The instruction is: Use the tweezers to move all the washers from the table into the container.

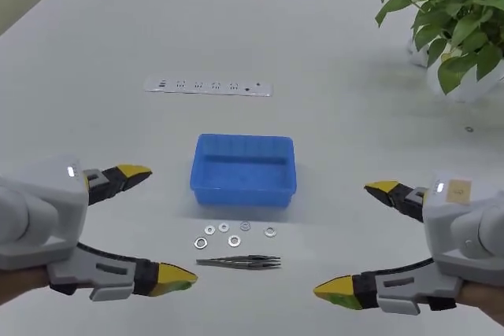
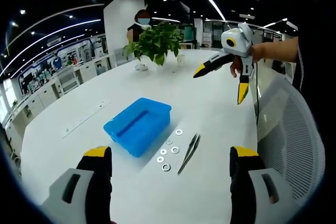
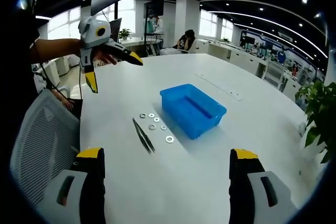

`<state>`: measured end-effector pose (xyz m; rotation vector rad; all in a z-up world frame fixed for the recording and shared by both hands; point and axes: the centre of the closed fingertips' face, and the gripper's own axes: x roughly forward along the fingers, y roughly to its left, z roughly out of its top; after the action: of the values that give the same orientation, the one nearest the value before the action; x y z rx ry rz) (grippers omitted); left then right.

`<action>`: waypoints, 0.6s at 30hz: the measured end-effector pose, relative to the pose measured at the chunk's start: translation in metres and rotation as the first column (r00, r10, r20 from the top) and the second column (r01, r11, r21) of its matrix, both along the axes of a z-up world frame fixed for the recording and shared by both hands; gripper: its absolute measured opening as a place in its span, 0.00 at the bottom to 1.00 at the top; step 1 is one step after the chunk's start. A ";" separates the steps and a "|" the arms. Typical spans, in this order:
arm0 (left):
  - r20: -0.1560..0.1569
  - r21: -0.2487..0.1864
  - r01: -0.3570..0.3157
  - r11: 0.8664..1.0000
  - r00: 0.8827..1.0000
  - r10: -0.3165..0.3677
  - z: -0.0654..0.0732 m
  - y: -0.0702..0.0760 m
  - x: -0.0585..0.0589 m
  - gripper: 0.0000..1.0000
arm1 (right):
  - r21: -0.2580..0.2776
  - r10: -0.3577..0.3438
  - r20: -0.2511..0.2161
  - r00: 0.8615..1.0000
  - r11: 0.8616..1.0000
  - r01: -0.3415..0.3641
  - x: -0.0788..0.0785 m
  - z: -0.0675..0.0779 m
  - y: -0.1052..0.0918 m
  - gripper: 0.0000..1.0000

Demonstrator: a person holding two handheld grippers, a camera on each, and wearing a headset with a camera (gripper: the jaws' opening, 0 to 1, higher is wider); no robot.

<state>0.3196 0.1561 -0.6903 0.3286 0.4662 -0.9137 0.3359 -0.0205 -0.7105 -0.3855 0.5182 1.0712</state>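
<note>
tweezers [image 1: 239, 261] lying flat on desk [image 1: 315, 60], long axis running left-right, parallel to near wall of blue container [image 1: 243, 169], tip end too small to tell | washers [image 1: 234, 234] lying scattered between tweezers and container | left hand-held gripper [image 1: 167, 224] and right hand-held gripper [image 1: 345, 238] hovering either side, jaws gaping wide, touching nothing | power strip [image 1: 209, 86] lying beyond container, plant [image 1: 457, 21] standing far right
</note>
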 end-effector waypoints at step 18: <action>-0.016 0.033 0.024 0.999 1.000 -0.023 -0.007 0.003 0.001 0.97 | -0.021 0.036 0.004 0.999 0.999 -0.036 0.001 -0.002 0.002 0.99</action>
<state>0.3205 0.1587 -0.6974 0.3582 0.4936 -0.9327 0.3370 -0.0188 -0.7125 -0.4170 0.5204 1.0999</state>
